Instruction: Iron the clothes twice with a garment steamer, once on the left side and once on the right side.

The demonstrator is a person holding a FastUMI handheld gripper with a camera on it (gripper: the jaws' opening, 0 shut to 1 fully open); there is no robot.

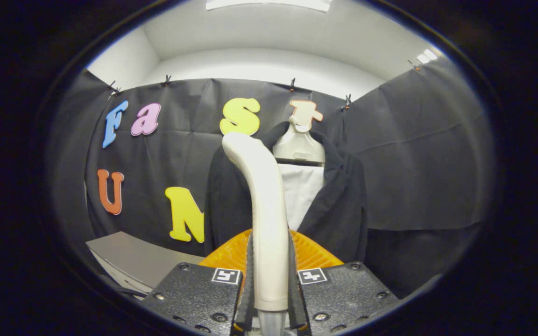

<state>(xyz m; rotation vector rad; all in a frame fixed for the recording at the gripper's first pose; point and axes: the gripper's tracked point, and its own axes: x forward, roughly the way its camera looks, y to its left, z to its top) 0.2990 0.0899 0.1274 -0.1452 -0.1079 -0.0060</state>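
A cream-white garment steamer (264, 205) stands upright between my fingers, its curved head rising ahead of them. My gripper (270, 275) is shut on the steamer's handle, both fingers pressing its sides. Beyond the steamer, a dark jacket (339, 210) hangs on a pale mannequin torso (299, 147) against the black cloth wall, with a white shirt front (302, 193) showing between its lapels. The steamer's head covers part of the jacket's left side. The steamer stands short of the jacket; I cannot tell the gap.
An orange ribbed piece (313, 252) sits just behind my fingers around the steamer's base. A grey table surface (133, 254) lies to the left, below the cloth wall. Black cloth hangs on the left, back and right.
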